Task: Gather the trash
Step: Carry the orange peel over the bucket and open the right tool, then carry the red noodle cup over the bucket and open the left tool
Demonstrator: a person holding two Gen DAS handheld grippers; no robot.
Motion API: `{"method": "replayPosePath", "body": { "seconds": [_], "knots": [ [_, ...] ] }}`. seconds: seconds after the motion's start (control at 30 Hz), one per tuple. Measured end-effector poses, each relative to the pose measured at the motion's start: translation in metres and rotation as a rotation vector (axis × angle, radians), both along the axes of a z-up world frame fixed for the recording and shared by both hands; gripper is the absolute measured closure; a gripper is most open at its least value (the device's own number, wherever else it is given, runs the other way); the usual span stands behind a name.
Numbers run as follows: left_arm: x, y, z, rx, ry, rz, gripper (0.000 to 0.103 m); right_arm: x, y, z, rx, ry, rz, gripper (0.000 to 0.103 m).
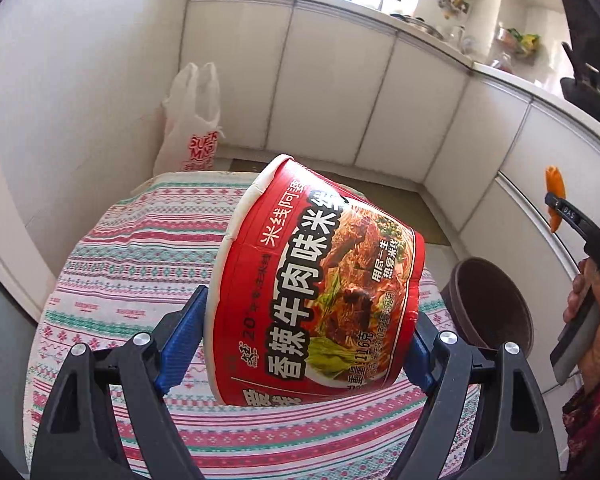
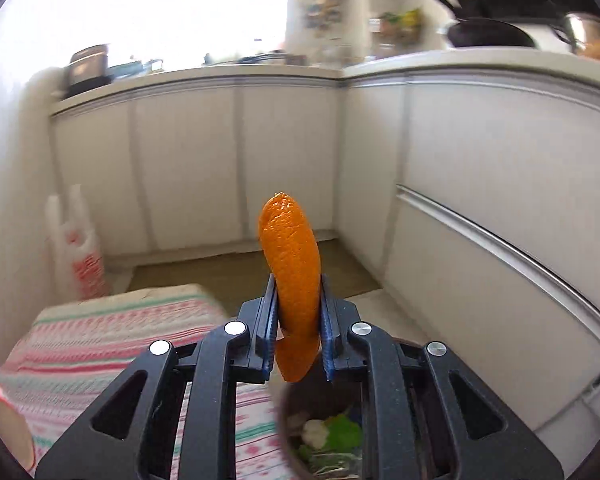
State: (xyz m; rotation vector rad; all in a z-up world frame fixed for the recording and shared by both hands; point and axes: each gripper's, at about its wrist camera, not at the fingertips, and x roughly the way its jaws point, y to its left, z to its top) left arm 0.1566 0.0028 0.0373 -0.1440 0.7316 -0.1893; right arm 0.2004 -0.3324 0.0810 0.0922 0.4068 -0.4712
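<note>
The left gripper is clamped on a red noodle bowl, its blue pads pressing the bowl's sides. The bowl is lifted clear of the table and tipped over, with its white rim toward the far left corner and its base toward the right edge. Printed lettering and a picture of noodles face the left wrist camera.

The right gripper is closed on a strip of orange peel. The peel stands upright between the jaws, most of it sticking up past the fingertips and a short end hanging below them. In the left wrist view the peel shows at the far right, held out past the table's right edge, with the person's right hand below it.

A brown bin stands just beside the table's right edge. From the right wrist camera the bin lies under the gripper, with scraps, some green and some pale, inside. A striped patterned cloth covers the table. A white plastic bag with red print stands against the wall beyond the far left corner. White cabinets line the back and right walls.
</note>
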Motion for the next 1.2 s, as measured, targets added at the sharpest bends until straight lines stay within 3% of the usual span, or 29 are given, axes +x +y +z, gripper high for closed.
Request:
{"method": "replayPosePath", "body": {
  "seconds": [0.2, 0.27, 0.37, 0.57, 0.73, 0.83, 0.97, 1.2],
  "knots": [
    [0.002, -0.021, -0.004, 0.027, -0.004, -0.030, 0.022, -0.006, -0.034, -0.029, -0.027, 0.016, -0.143, 0.084],
    [0.002, -0.027, -0.005, 0.034, -0.009, -0.037, 0.022, -0.009, -0.040, -0.032, -0.029, 0.015, -0.165, 0.080],
    [0.003, -0.035, -0.007, 0.034, -0.017, -0.050, 0.022, -0.021, -0.039, -0.027, -0.057, -0.029, -0.183, 0.039],
    [0.005, -0.062, -0.008, 0.023, -0.046, -0.111, 0.022, -0.046, -0.045, -0.005, -0.068, -0.114, -0.232, 0.011],
    [-0.004, -0.104, 0.007, 0.009, -0.148, -0.174, 0.022, -0.069, -0.065, 0.013, -0.060, -0.158, -0.329, 0.007],
    [0.000, -0.145, 0.028, -0.054, -0.189, -0.228, 0.022, -0.091, -0.091, 0.020, 0.002, -0.166, -0.443, 0.007],
    [0.005, -0.207, 0.057, -0.077, -0.258, -0.307, 0.021, -0.124, -0.131, 0.017, 0.075, -0.162, -0.584, 0.007],
    [0.017, -0.303, 0.072, -0.102, -0.260, -0.408, 0.021, -0.153, -0.183, 0.008, 0.113, -0.149, -0.703, 0.007]
  ]
}}
